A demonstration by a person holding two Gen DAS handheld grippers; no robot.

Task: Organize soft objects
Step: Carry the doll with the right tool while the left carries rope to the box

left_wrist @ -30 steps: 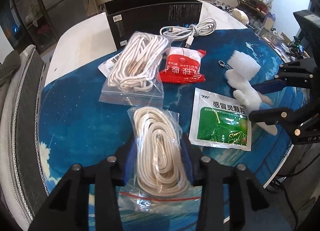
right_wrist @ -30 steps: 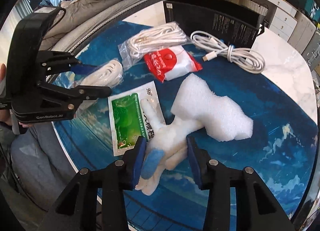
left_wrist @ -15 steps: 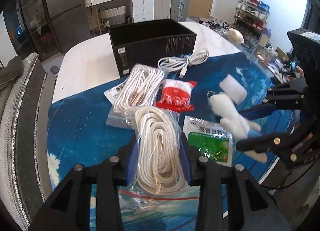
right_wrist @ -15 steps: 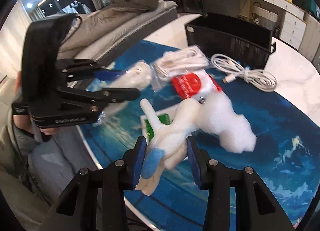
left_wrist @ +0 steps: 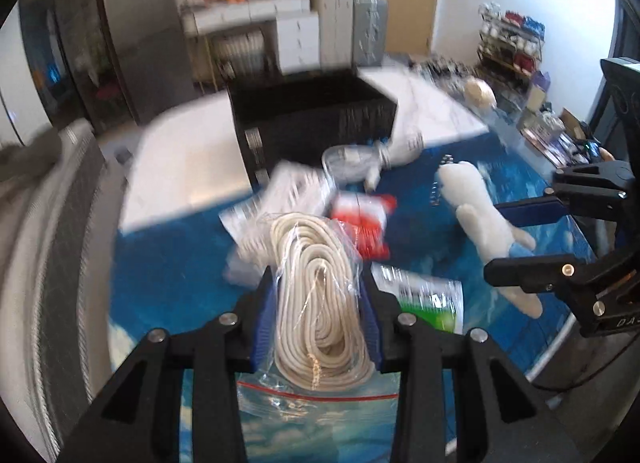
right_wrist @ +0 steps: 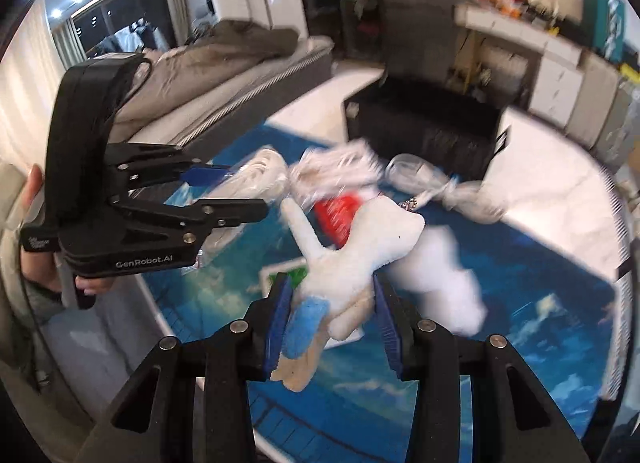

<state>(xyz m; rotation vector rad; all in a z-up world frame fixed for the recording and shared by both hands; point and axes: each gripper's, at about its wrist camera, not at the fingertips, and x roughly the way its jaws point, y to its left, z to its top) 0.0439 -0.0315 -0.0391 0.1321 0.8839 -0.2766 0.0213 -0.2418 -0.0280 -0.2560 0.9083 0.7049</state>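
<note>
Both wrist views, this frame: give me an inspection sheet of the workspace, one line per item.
Surface: blue mat on a white table.
Job's things: bagged rope and plush toy, both lifted; black box open at the back.
Clutter: second rope bag, red packet, green sachet, white foam, all on the mat.
Grippers: left gripper shut on the bagged rope; right gripper shut on the plush toy.
Cables: white cable coiled by the box.
Surroundings: cabinets, shelving, sofa; blurred.
</note>
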